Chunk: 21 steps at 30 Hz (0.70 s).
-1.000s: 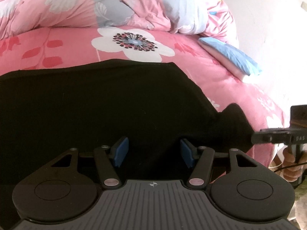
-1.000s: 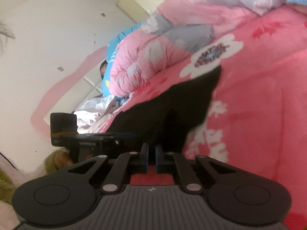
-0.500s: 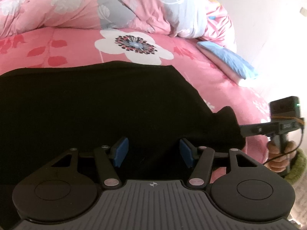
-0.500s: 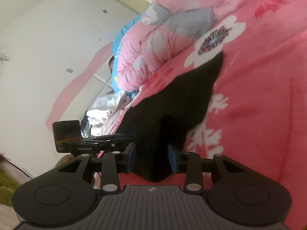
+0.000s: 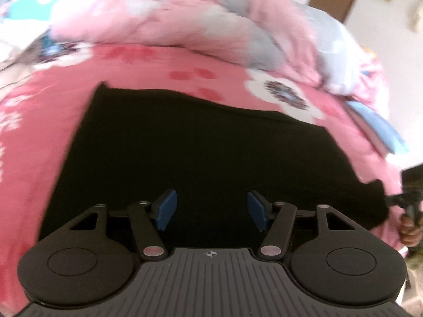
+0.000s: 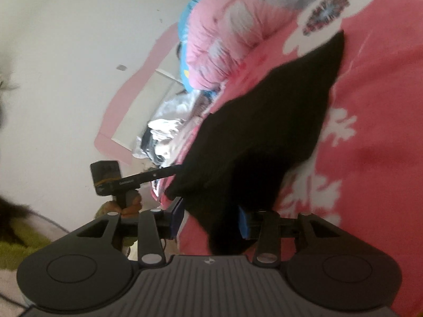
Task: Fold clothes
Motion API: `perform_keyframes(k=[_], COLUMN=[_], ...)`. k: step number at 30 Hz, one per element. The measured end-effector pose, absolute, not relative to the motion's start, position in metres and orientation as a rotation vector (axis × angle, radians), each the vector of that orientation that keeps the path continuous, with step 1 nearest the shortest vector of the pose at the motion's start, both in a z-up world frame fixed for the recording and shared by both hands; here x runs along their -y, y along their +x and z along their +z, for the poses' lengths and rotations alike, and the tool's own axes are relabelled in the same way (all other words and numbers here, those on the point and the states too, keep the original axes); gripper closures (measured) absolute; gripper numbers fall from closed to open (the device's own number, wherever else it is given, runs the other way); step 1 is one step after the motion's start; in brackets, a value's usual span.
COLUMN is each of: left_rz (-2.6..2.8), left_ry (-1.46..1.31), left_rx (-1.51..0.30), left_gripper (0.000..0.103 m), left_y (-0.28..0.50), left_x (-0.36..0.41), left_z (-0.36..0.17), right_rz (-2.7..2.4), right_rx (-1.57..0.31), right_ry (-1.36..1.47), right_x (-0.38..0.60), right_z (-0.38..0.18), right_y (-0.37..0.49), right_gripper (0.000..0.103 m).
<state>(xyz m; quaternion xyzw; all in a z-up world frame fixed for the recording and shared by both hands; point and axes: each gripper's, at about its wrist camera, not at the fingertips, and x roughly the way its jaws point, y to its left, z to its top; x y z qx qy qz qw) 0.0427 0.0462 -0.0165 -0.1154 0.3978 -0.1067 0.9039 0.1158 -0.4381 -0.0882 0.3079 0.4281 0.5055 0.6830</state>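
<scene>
A black garment (image 5: 198, 145) lies spread flat on the pink flowered bedsheet (image 5: 31, 145). My left gripper (image 5: 211, 208) hovers open over its near edge, blue pads wide apart and nothing between them. In the right wrist view the garment (image 6: 264, 132) runs away from me to a far corner. My right gripper (image 6: 210, 222) is open, and the garment's near corner lies loose between its blue pads. A hand (image 6: 129, 206) holds the left gripper's handle at the garment's left edge.
A rumpled pink and grey quilt (image 5: 211, 26) is heaped along the back of the bed. A blue and pink folded item (image 5: 375, 129) lies at the right edge. A pile of light clothes (image 6: 164, 137) sits by the wall, and a green rug (image 6: 15, 245) lies on the floor.
My right gripper opened and let go of the garment's corner, which now lies on the sheet. The left gripper stayed open and swung left, so more of the garment shows.
</scene>
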Motion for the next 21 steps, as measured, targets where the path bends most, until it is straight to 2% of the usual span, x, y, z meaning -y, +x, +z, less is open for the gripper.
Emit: perform_keyframes(k=[5,12,18,21], left_rz=[-0.146,-0.137,-0.138,-0.134], left_ry=[-0.246,-0.222,-0.209,-0.208], left_rx=[-0.828,-0.836,-0.835,-0.835], left_gripper=[0.043,0.043,0.043,0.043], left_y=[0.045,0.046,0.044,0.044], left_x=[-0.068,-0.071,-0.075,-0.077], left_z=[-0.022,-0.029,-0.030,-0.030], right_rz=[1.327,1.352,1.463,1.427], right_rx=[-1.011,-1.065,-1.110,-1.084], right_ry=[0.619,0.601,0.521,0.546], right_x=[0.435,0.427,0.421,0.427], right_z=[-0.084,-0.083,-0.075,-0.073], right_y=[0.107,0.120,0.113,0.117], right_gripper=[0.058,0.046,0.045,0.040])
